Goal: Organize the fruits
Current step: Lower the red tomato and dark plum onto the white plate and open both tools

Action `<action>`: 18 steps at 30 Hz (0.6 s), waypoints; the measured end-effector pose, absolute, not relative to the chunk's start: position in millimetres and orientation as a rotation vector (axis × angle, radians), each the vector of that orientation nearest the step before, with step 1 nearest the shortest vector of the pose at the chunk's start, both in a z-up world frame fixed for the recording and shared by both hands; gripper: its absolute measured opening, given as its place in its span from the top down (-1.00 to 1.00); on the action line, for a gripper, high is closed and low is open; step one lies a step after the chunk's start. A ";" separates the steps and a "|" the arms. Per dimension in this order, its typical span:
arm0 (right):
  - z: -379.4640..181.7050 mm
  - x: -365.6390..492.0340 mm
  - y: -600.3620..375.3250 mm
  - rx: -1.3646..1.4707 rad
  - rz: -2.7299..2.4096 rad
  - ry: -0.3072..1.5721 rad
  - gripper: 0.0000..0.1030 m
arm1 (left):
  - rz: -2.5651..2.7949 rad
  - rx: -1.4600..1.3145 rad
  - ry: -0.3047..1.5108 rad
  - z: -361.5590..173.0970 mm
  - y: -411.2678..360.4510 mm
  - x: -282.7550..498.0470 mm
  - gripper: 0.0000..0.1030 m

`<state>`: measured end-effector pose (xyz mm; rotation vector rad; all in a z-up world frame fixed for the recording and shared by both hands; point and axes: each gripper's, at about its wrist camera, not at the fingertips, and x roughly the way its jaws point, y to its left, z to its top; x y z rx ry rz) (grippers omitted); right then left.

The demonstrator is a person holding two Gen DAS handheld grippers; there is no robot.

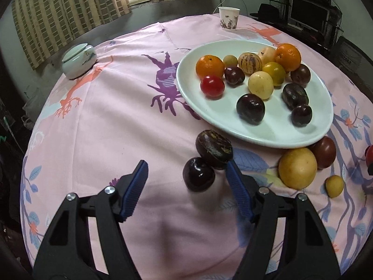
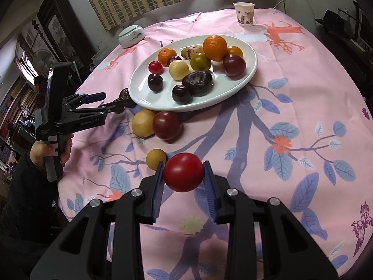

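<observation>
Now right gripper angled down, fingers clamping red tomato.

The pink cloth lies bare across its whole left half, open to any approach; only a small lidded jar stands at the far left edge; a paper cup stands at the far edge behind the white plate; the plate is crowded at its back, with bare room along its near rim; loose fruit blocks that rim: two dark fruits on one side, a large yellow fruit and a dark red one on the other.
</observation>
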<state>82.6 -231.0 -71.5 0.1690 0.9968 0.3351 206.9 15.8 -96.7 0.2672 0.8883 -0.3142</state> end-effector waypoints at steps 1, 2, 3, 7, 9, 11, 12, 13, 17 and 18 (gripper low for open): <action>-70.7 82.6 -229.7 0.166 0.334 0.999 0.35 | -0.339 0.255 0.894 -98.1 16.0 209.8 0.04; -69.9 82.5 -228.2 0.161 0.333 1.000 0.35 | -0.360 0.255 0.907 -100.7 14.7 212.0 0.39; -69.0 83.0 -226.9 0.157 0.333 1.002 0.35 | -0.363 0.275 0.917 -104.5 11.9 213.0 0.45; -65.7 85.5 -222.8 0.149 0.332 1.001 0.35 | -0.353 0.302 0.890 -109.0 10.4 210.1 0.44; -65.4 86.0 -219.6 0.142 0.334 1.004 0.35 | -0.364 0.278 0.886 -106.7 13.0 209.5 0.45; -65.3 85.3 -215.8 0.137 0.342 1.007 0.35 | -0.359 0.281 0.882 -106.2 13.1 206.8 0.47; -65.1 84.8 -213.9 0.134 0.347 1.008 0.35 | -0.357 0.283 0.876 -104.6 12.5 203.5 0.47; -64.8 84.4 -212.5 0.132 0.351 1.009 0.35 | -0.358 0.280 0.866 -101.4 12.2 199.1 0.47; -61.2 82.8 -211.0 0.134 0.360 1.001 0.35 | -0.352 0.192 0.829 -83.8 17.4 173.6 0.48; -59.4 81.8 -212.0 0.143 0.364 0.992 0.35 | -0.356 0.138 0.829 -78.6 20.6 165.2 0.48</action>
